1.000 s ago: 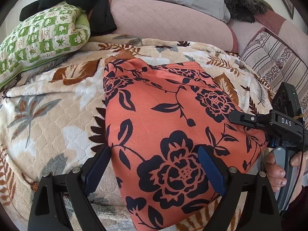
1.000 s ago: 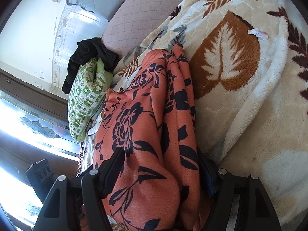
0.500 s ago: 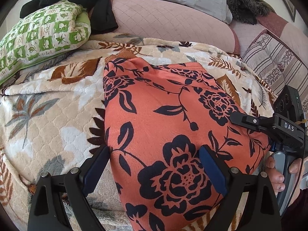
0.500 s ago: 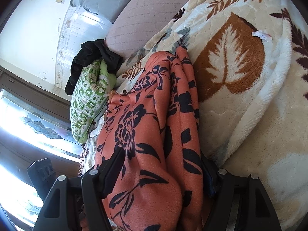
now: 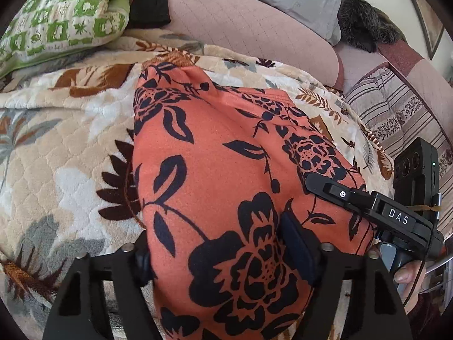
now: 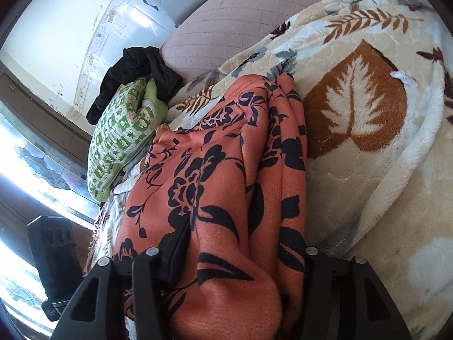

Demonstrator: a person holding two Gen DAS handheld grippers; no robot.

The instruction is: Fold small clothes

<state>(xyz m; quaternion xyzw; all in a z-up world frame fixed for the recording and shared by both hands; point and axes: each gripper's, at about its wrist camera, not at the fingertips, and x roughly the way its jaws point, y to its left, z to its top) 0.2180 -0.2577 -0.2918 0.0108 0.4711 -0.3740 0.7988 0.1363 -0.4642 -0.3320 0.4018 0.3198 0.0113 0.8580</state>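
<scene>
- Left wrist view: we see the orange fleece garment with a black flower print lying on the cream quilted blanket with brown and grey leaves, stretching from the near edge toward the far pink quilted bolster.
- Our left gripper has just been closing, and the garment's near hem is bunched between the jaws. The right-hand pad dents the cloth; the left pad is mostly hidden behind the fold, so we judge this a grip on the hem.
- At the near right, our right gripper reaches onto the garment's right edge, with a hand on its handle.
- A green-and-white patterned pillow sits far left, well apart from the garment.
- Right wrist view: the same garment runs away from us in thick lengthwise folds, with the blanket to its right.
- Our right gripper has also just been closing. A fat roll of layers fills the gap, and the left pad presses into it, so we read it as holding the garment.
- Risk, as we judge it: the right jaws hold a thick bundle, so an inner layer could slip out when lifted and spoil the fold.
- The fleece may also drag on the plush blanket and skew the hem if the two grippers rise unevenly.
</scene>
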